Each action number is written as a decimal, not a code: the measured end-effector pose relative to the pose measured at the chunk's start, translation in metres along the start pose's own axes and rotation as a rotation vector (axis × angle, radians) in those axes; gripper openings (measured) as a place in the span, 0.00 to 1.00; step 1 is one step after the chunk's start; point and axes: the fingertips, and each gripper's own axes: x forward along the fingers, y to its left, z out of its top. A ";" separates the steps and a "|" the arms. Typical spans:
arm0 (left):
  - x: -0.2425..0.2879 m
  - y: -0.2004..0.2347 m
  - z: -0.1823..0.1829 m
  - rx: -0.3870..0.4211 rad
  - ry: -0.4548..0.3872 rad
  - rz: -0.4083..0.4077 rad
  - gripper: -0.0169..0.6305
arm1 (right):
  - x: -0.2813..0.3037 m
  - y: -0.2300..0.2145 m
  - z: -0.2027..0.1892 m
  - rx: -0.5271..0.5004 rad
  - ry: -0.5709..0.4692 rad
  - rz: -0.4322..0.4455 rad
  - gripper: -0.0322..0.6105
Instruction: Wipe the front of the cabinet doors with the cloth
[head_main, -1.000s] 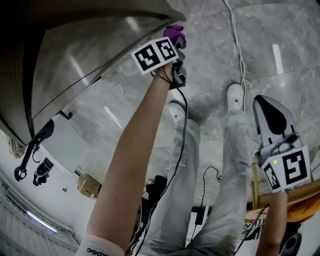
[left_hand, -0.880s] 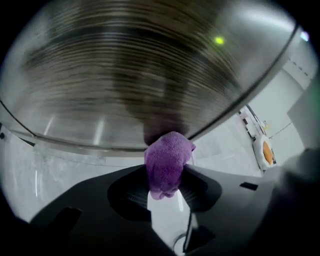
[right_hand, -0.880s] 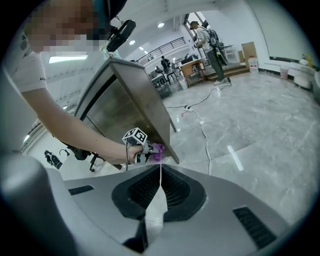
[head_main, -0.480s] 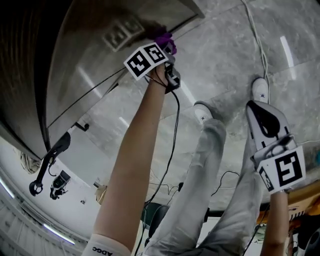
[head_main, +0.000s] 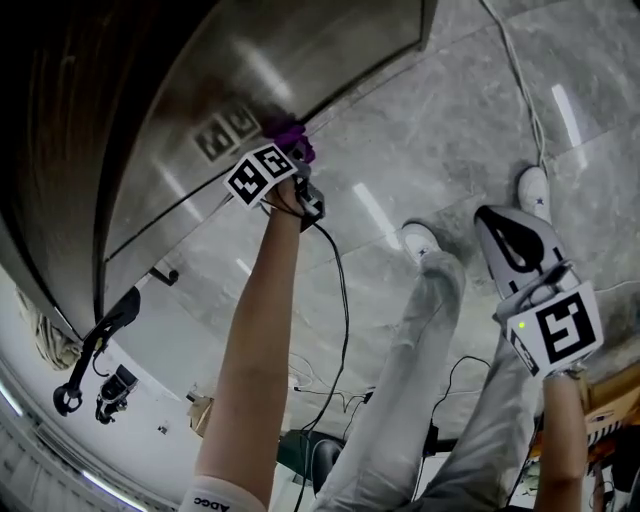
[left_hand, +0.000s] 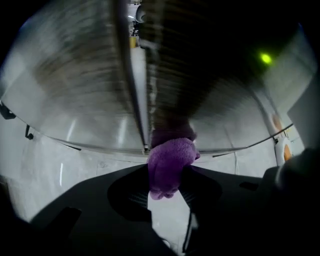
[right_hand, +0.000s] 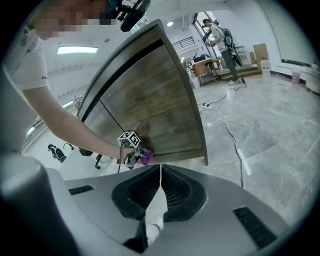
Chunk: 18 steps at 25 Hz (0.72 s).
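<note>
My left gripper (head_main: 290, 160) is shut on a purple cloth (head_main: 288, 135) and presses it against the lower part of the wooden cabinet door (head_main: 210, 110). In the left gripper view the purple cloth (left_hand: 169, 162) bulges out between the jaws, right at the seam between two door panels (left_hand: 140, 100). The right gripper view shows the cabinet (right_hand: 150, 105) from the side, with the purple cloth (right_hand: 145, 157) low on its front. My right gripper (head_main: 525, 245) hangs apart at the right above the floor, shut and holding nothing.
A white cable (head_main: 515, 70) runs over the grey marble floor (head_main: 440, 120). My legs and white shoes (head_main: 533, 185) stand between the grippers. A black cord (head_main: 340, 300) trails from the left gripper. A person (right_hand: 222, 37) stands far off by desks.
The left gripper with the cloth has slid left and down across the cabinet door. The right gripper has stayed about where it was.
</note>
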 end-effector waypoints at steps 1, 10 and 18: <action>-0.004 0.007 0.001 -0.019 -0.006 0.006 0.26 | 0.002 0.006 0.000 -0.011 0.006 0.002 0.09; -0.104 0.013 -0.060 -0.178 -0.085 -0.259 0.25 | -0.005 0.075 0.033 -0.054 0.013 0.035 0.09; -0.266 -0.024 -0.082 -0.230 -0.315 -0.452 0.25 | -0.028 0.137 0.080 -0.142 0.025 0.158 0.09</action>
